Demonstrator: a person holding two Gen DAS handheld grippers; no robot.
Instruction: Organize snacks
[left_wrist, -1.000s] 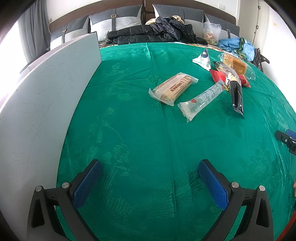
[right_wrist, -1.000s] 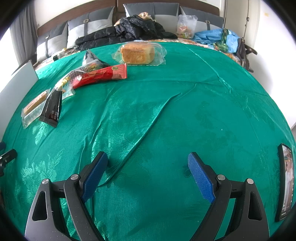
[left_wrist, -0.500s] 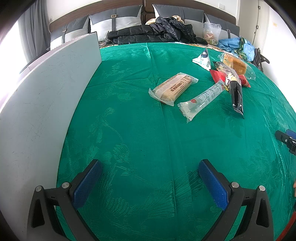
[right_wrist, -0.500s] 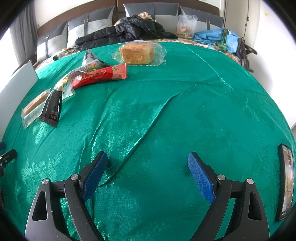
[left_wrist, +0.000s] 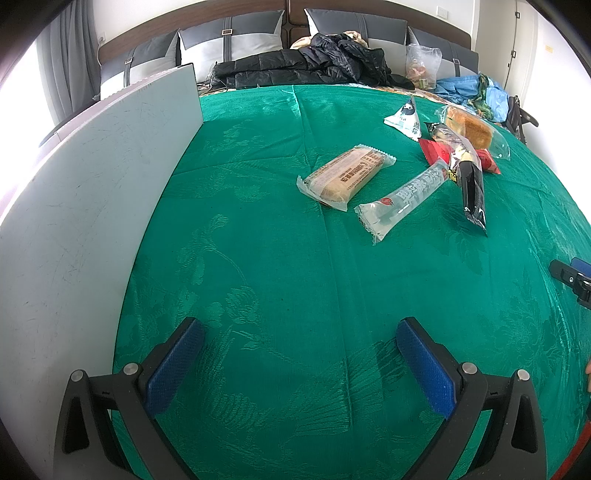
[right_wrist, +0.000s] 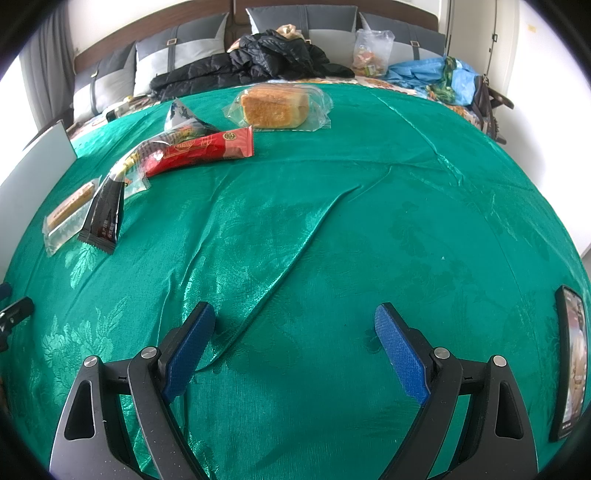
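Both grippers hang over a green patterned cloth (left_wrist: 258, 258), each tilted down at it with nothing between its blue pads. The left gripper (left_wrist: 299, 354) has its jaws spread wide over bare cloth, just beside a tall grey-white board (left_wrist: 92, 206) that stands along the cloth's left edge. The right gripper (right_wrist: 295, 347) is spread just as wide, above a long crease in the cloth.

The snacks lie well ahead of both, loosely bunched. Nearest the left gripper are a tan wrapped cake bar (left_wrist: 345, 173) and a clear long packet (left_wrist: 406, 195) side by side. A black stick pack (left_wrist: 472, 188) lies further right, its far end over a red packet (right_wrist: 201, 151). Behind these sit a small triangular pouch (left_wrist: 404, 120) and a bagged loaf of bread (right_wrist: 277, 107) — the loaf farthest back.

A phone (right_wrist: 570, 358) lies at the cloth's right edge, near the right gripper. Beyond the cloth, a black jacket (left_wrist: 314, 62) is heaped against grey cushions.
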